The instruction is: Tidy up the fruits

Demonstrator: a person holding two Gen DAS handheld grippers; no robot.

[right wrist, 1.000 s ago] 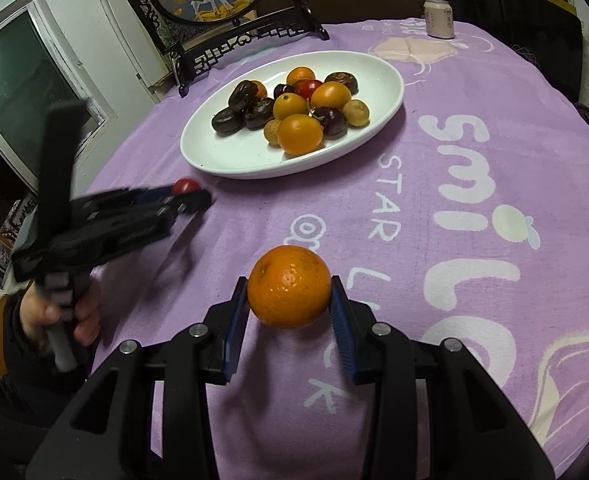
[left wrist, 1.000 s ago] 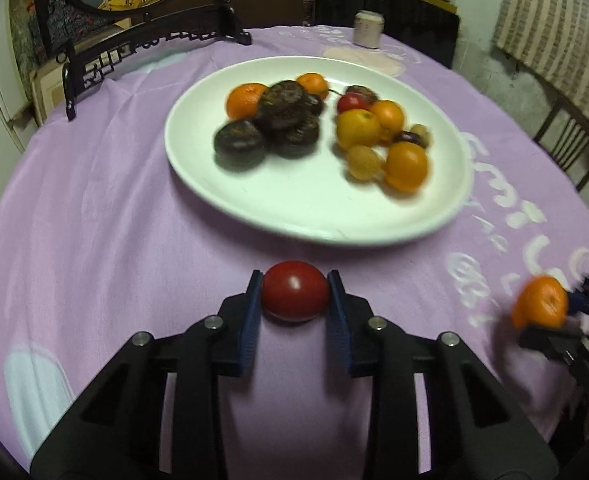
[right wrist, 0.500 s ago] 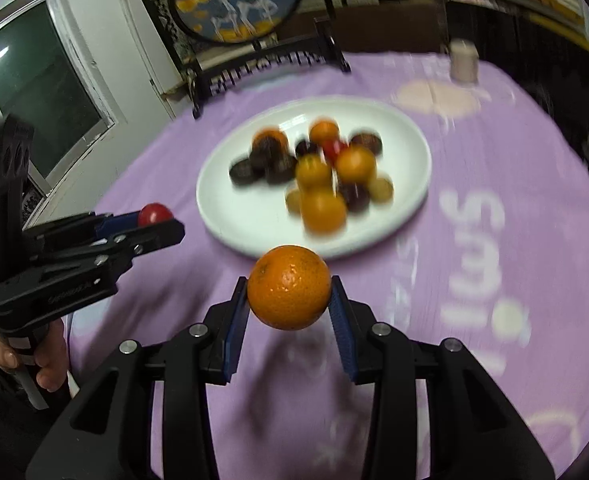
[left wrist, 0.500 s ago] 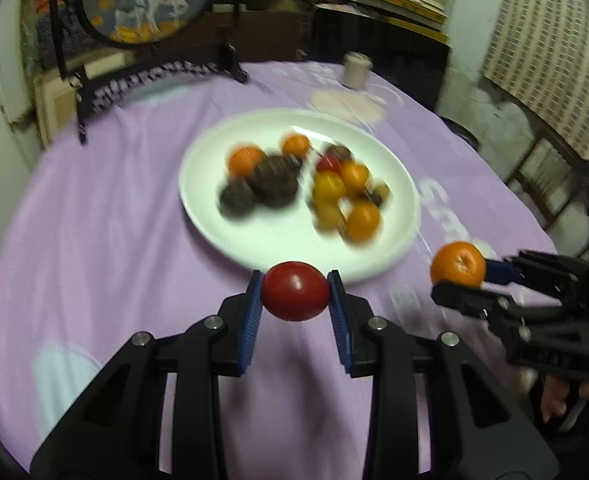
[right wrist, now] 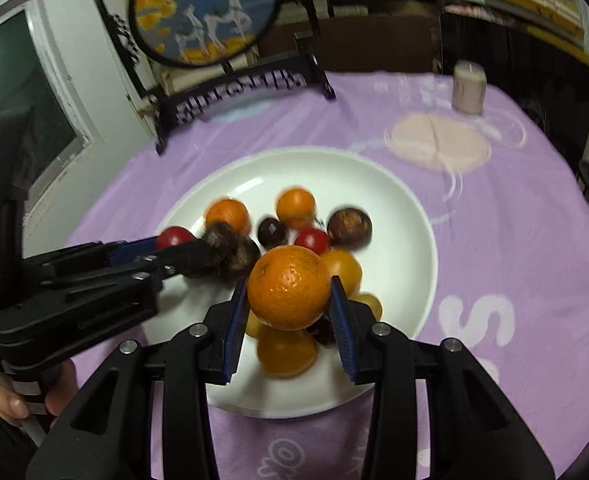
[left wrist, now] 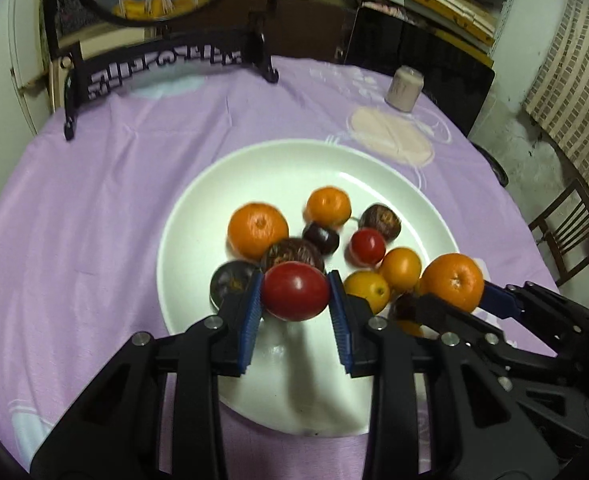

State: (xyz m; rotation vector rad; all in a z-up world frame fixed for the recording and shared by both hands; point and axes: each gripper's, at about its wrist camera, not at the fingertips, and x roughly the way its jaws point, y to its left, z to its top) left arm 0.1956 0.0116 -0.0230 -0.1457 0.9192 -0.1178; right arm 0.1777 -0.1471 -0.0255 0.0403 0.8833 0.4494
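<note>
A round table (left wrist: 94, 208) wears a purple cloth with a white plate (left wrist: 294, 160); shelves behind; left gripper (left wrist: 295, 300) clamps a tomato (left wrist: 295, 296); right gripper (right wrist: 288, 300) clamps an orange (right wrist: 288, 287).

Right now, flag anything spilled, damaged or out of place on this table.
Nothing stands out. The fruit sits piled on the white plate, none on the purple cloth. The left gripper holds a red tomato, the right gripper an orange.

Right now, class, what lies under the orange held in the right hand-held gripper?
Under the held orange lie the white plate and a loose orange. A dark fruit is partly covered.
</note>
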